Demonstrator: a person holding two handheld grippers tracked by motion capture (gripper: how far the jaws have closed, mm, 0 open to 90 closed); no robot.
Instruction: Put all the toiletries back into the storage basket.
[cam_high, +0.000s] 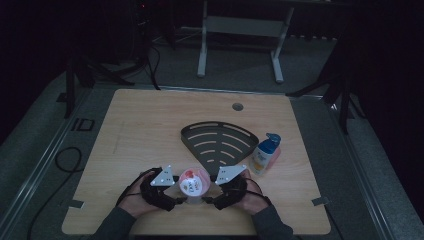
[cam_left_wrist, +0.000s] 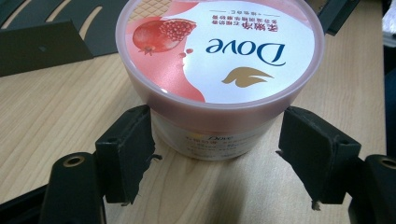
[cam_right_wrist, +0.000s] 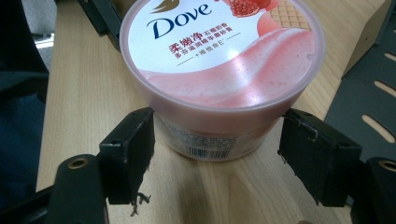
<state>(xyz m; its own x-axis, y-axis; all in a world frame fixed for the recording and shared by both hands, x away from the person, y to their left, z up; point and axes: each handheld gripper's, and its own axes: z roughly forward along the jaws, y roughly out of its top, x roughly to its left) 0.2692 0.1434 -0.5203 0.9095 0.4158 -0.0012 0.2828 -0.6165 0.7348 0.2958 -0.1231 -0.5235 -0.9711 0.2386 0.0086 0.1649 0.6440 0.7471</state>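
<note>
A pink Dove tub (cam_high: 193, 183) with a pomegranate picture on its lid stands upright on the wooden table (cam_high: 150, 130) near the front edge. My left gripper (cam_high: 176, 200) comes at it from the left and my right gripper (cam_high: 211, 200) from the right. In the left gripper view the tub (cam_left_wrist: 219, 56) sits between the jaws of the left gripper (cam_left_wrist: 215, 154), whose pads flank its lower wall closely. The right gripper view has the tub (cam_right_wrist: 219, 60) framed the same way by the right gripper (cam_right_wrist: 217, 154). Both sets of jaws are spread wide.
A black fan-shaped slotted rack (cam_high: 200, 131) lies flat just behind the tub. A white Dove bottle (cam_high: 264, 155) with a blue pump top lies to the rack's right. A cable hole (cam_high: 237, 106) sits near the table's far edge.
</note>
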